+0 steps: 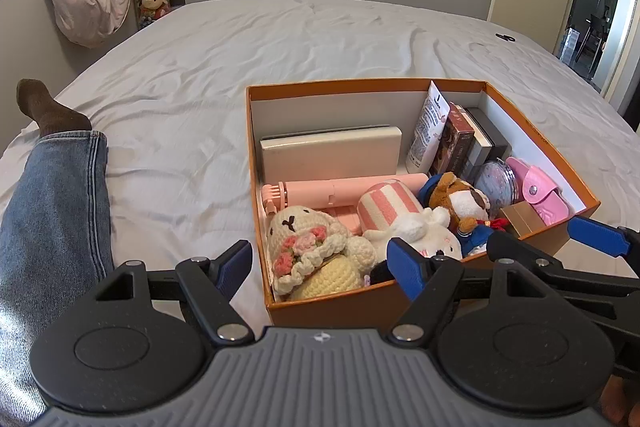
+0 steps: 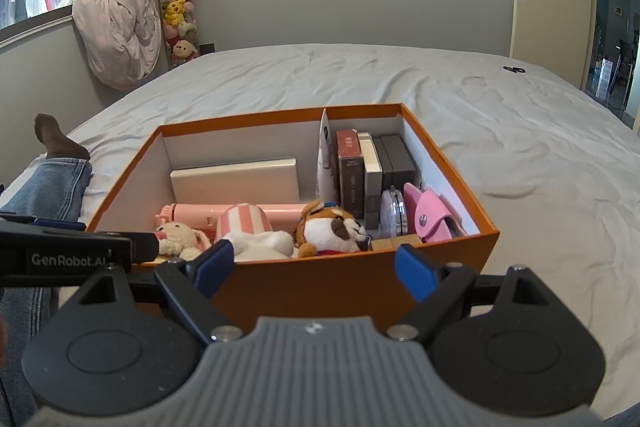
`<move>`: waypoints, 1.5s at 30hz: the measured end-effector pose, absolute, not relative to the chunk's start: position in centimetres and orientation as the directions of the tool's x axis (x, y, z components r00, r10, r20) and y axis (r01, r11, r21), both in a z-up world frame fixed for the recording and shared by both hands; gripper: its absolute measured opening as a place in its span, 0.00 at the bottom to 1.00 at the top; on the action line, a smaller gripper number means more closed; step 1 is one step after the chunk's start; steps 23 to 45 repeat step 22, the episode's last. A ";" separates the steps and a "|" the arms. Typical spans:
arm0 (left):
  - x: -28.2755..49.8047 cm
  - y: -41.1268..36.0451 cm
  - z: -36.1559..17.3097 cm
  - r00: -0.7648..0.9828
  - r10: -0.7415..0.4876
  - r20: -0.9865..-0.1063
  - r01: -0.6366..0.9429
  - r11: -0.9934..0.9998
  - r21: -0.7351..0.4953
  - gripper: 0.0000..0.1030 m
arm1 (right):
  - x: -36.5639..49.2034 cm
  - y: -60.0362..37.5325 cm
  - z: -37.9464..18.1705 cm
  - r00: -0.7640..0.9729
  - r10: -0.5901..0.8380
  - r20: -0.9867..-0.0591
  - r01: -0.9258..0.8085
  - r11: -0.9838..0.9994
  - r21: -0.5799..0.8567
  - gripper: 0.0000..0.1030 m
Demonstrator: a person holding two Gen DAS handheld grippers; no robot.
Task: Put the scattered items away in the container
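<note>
An orange cardboard box (image 2: 360,279) with white inner walls sits on a bed (image 2: 400,83) covered in a wrinkled pale sheet. The box is open at the top and nearly full.

Inside, a cream flat case (image 2: 236,179) stands on edge against the far wall. In front of it lies a long pink tube-shaped item (image 2: 248,211). A pink and white striped soft toy (image 2: 244,221) rests on it, beside a cream crocheted doll (image 1: 308,247) holding knitted pink flowers in the near left corner. A brown and white plush dog (image 2: 336,227) lies near the middle. Along the right side, several books and dark boxes (image 2: 372,167) stand upright, with a white printed pouch (image 1: 428,131) leaning next to them. In the near right corner are a clear round case (image 2: 394,211) and a pink snap pouch (image 2: 432,217).

The left hand-held gripper (image 1: 324,267) hovers over the box's near left corner, its blue-padded fingers spread wide and holding nothing. The right hand-held gripper (image 2: 316,267) is in front of the box's near wall, fingers likewise wide apart and empty.

A person's jeans-clad leg (image 1: 52,211) with a brown sock lies on the bed to the left. A small dark item (image 2: 514,69) lies well apart on the far right of the bed.
</note>
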State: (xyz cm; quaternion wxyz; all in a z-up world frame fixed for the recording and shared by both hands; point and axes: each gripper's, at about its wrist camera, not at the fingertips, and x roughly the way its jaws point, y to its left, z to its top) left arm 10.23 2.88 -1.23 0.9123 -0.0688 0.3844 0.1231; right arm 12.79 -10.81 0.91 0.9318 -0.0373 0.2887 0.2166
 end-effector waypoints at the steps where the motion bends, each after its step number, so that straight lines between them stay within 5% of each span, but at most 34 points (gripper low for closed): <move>1: 10.2 2.9 -1.2 0.674 0.172 -0.718 -0.278 0.960 -0.031 0.85 | 12.8 -10.8 0.9 0.739 0.382 -0.554 -0.425 0.903 0.056 0.87; 45: 10.2 2.9 -1.2 0.676 0.175 -0.716 -0.276 0.961 -0.027 0.85 | 12.7 -10.8 1.0 0.739 0.382 -0.555 -0.425 0.904 0.057 0.87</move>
